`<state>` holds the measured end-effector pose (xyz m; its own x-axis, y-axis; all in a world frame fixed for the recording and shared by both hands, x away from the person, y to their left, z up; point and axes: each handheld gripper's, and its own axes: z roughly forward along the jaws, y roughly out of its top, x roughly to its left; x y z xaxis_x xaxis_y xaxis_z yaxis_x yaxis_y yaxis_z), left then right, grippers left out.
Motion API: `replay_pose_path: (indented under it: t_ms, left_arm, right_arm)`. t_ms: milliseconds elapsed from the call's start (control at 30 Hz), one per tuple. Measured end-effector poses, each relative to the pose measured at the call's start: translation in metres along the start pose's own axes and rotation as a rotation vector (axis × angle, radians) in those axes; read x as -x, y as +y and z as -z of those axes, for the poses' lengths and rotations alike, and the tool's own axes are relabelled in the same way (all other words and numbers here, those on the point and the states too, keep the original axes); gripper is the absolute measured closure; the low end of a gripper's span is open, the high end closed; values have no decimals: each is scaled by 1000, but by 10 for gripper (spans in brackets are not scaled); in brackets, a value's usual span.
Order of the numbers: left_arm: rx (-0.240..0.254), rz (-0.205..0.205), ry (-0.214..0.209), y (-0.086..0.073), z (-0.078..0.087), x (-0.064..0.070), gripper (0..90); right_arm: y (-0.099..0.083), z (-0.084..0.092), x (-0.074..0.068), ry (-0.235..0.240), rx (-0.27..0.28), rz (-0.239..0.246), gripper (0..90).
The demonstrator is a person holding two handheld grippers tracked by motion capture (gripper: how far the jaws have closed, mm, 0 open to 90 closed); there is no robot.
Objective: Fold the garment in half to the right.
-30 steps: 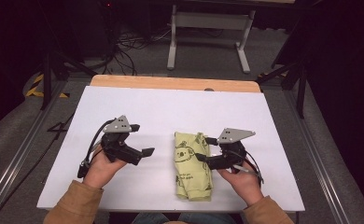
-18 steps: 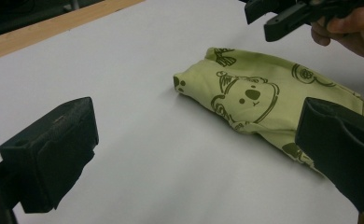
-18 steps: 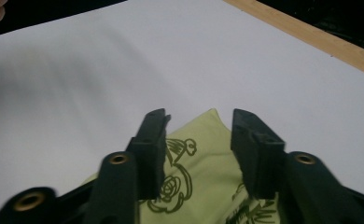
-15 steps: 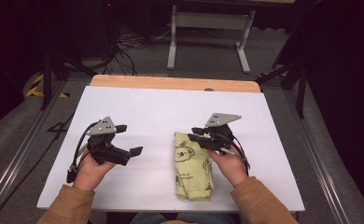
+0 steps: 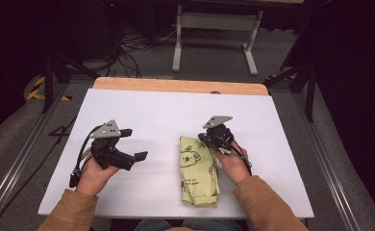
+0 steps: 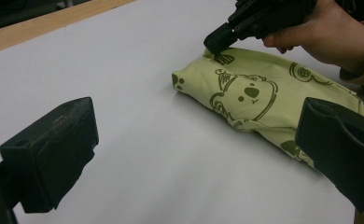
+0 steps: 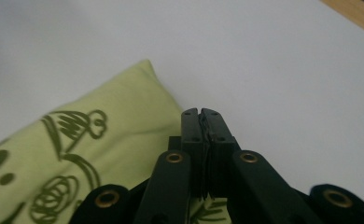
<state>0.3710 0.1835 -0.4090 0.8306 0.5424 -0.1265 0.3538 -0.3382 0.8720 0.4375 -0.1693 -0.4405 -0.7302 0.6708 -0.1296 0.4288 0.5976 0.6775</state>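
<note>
Folded pale-green koala-print cloth (image 5: 199,170)

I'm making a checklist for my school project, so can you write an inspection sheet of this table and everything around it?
Surface: white rectangular tabletop with a wooden strip along its far edge.
Job's things: folded light-green cloth with koala drawings, lying flat near the front edge.
Clutter: nothing seen.
Grippers: left tongs open, held apart from the cloth; right tongs closed, tips at the cloth's far corner. Whether they pinch fabric can't be told.
Cables: black cable trailing from the left tongs; loose black cables on the floor behind the table.
Surroundings: grey floor, white metal table frame, black stand legs, dark background.
</note>
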Motion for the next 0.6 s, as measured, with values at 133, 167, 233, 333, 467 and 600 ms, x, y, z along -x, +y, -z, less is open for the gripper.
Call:
replay_pose_path:
  t_ms: [133,167,233,333,467,600]
  left_arm:
    - [-2,2,-6,0,-1,-1,3]
    - [-3,-2,-5,0,-1,-1,3]
    - [-3,0,-4,0,-1,0,3]
    - [2,-10,-5,1,-1,0,3]
    - [5,-6,-3,1,-1,0,3]
    - [4,-6,-2,1,-1,0,3]
  right_arm:
    - [-7,0,5,-27,-26,-10,894]
    - [-9,1,6,-33,-30,-13,894]
    - [-12,1,8,-37,-38,-21,894]
    - [-18,-1,13,-42,-56,-46,894]
    - [-23,0,18,-54,-56,-69,890]
    - [-22,7,17,-48,-21,-73,884]
